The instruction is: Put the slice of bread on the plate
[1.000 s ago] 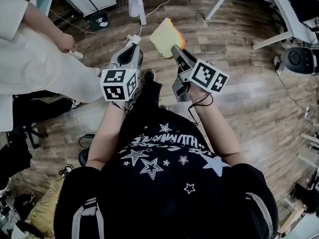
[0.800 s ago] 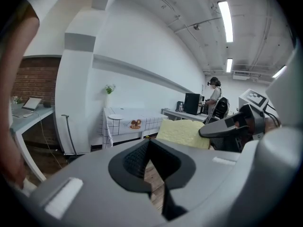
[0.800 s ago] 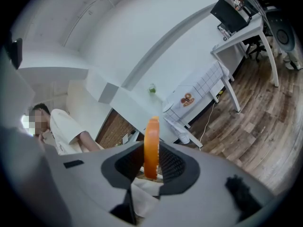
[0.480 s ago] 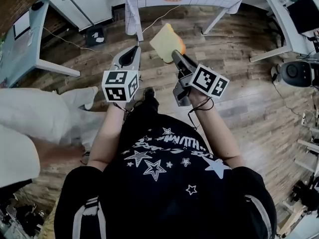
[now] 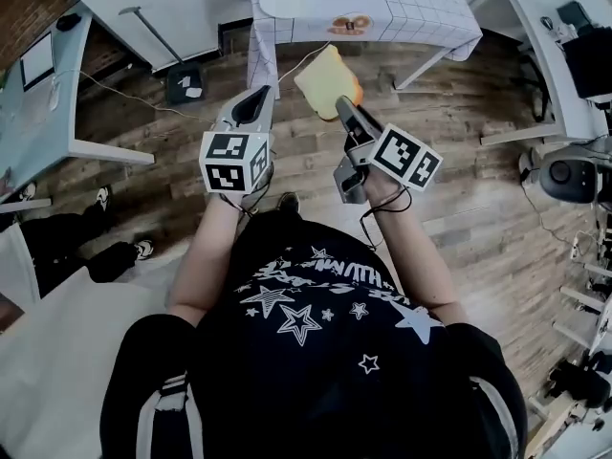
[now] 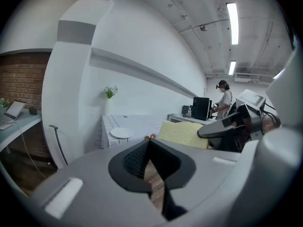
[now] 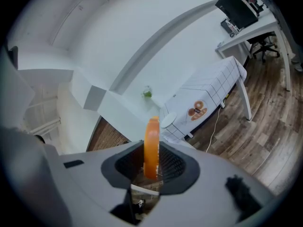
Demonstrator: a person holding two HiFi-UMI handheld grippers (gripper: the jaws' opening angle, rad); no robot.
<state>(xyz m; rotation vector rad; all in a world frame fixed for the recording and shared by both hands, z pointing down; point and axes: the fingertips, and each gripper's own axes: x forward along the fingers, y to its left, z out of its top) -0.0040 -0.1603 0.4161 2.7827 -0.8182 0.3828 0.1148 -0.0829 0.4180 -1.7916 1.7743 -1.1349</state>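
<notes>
1 slice of bread (image 5: 328, 81) sits in the right gripper (image 5: 344, 106), jaws clamped on it, well apart from the plate (image 5: 284, 2) on the checked table (image 5: 421, 12). Best to keep the pinch firm and lower it flat over the plate — the left gripper (image 5: 254, 98), jaws together and empty, can idle.

Bright, even light comes from the ceiling tubes (image 6: 232, 17); strong fisheye bending at edges, dark corners.
</notes>
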